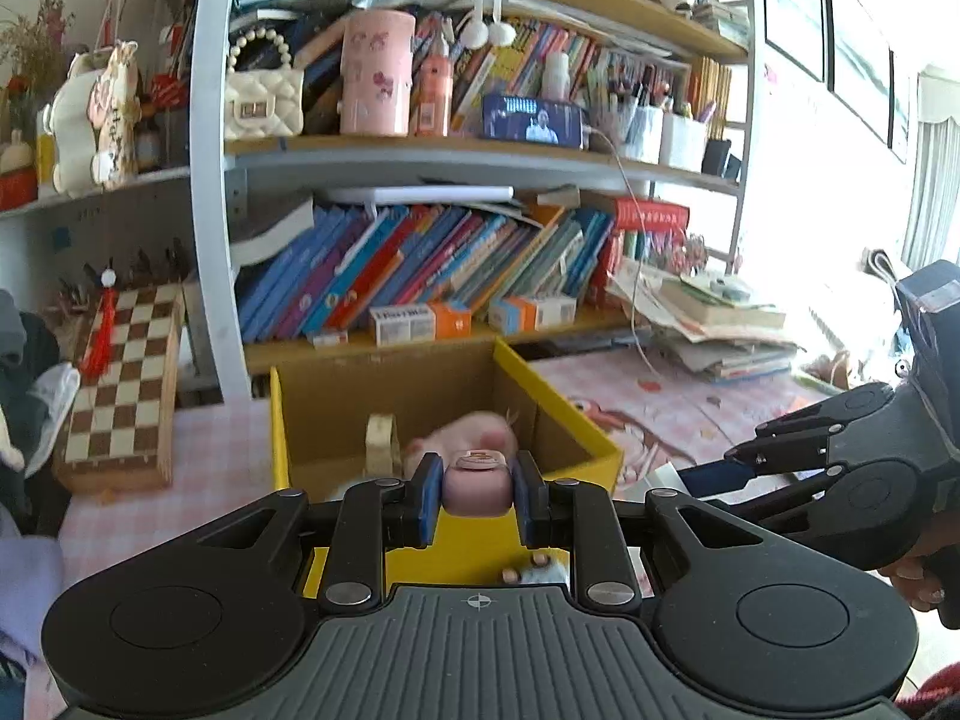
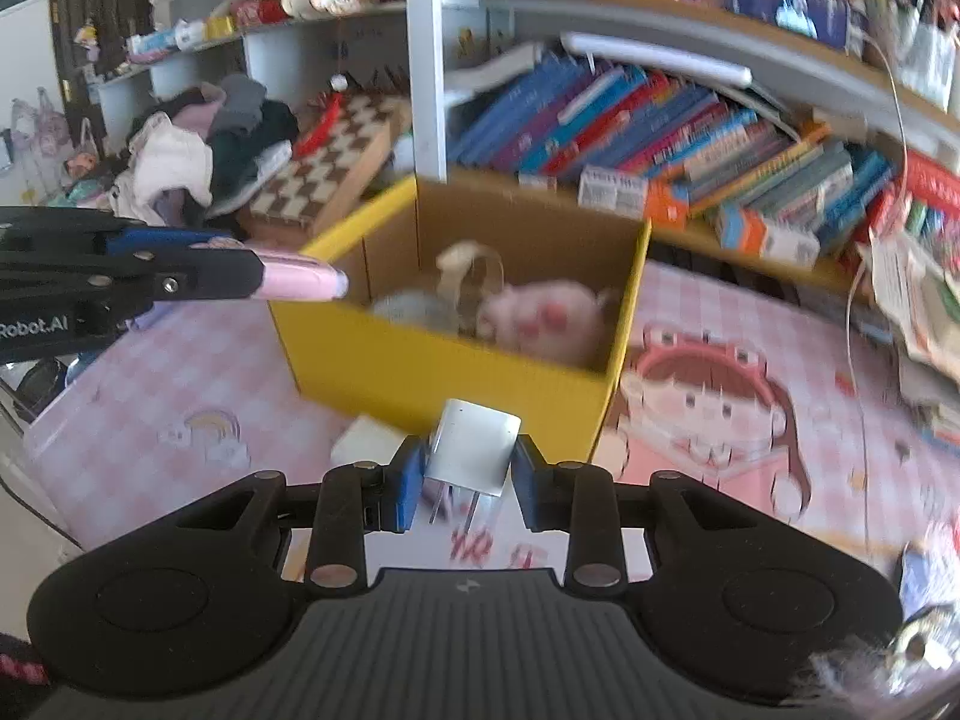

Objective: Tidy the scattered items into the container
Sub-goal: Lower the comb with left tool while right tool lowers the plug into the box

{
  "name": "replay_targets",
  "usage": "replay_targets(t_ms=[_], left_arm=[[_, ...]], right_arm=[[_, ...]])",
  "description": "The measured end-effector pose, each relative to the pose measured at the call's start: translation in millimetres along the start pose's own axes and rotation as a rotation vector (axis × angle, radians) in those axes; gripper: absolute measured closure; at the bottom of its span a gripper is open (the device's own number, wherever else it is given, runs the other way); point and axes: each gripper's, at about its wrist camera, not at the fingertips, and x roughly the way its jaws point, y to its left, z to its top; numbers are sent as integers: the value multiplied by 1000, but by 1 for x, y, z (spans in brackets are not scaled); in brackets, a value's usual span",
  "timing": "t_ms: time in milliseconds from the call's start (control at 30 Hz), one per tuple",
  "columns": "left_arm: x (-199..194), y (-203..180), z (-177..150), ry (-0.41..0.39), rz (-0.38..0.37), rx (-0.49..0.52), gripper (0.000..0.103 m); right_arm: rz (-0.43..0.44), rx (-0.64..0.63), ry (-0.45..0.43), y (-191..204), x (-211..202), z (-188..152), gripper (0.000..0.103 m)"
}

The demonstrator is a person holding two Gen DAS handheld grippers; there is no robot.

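Two black hand-held tools: the left tool (image 1: 477, 495) and right tool (image 2: 462, 480) each have blue fingertip pads, silver pivot screws on jointed black links, round side housings and a ribbed grey base with a small crosshair mark. White "Robot.AI" lettering marks the left tool's side.

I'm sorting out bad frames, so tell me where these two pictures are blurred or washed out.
Left wrist view: the window side at right is blown out white, and the plush toy in the yellow box is smeared. Right wrist view: the box, its contents and the books are motion-blurred, while the white charger stays fairly sharp.
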Motion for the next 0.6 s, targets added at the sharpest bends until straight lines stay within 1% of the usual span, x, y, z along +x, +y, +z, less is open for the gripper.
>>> replay_targets(t_ms=[167,300,600], left_arm=[[12,9,15,-15,10,-27,80],[25,14,20,-10,28,-23,80],[66,27,26,23,77,-41,80]], right_arm=[[13,-41,-30,-11,5,25,73],[23,-67,-44,-20,16,43,73],[63,-160,-27,-22,50,66,73]])
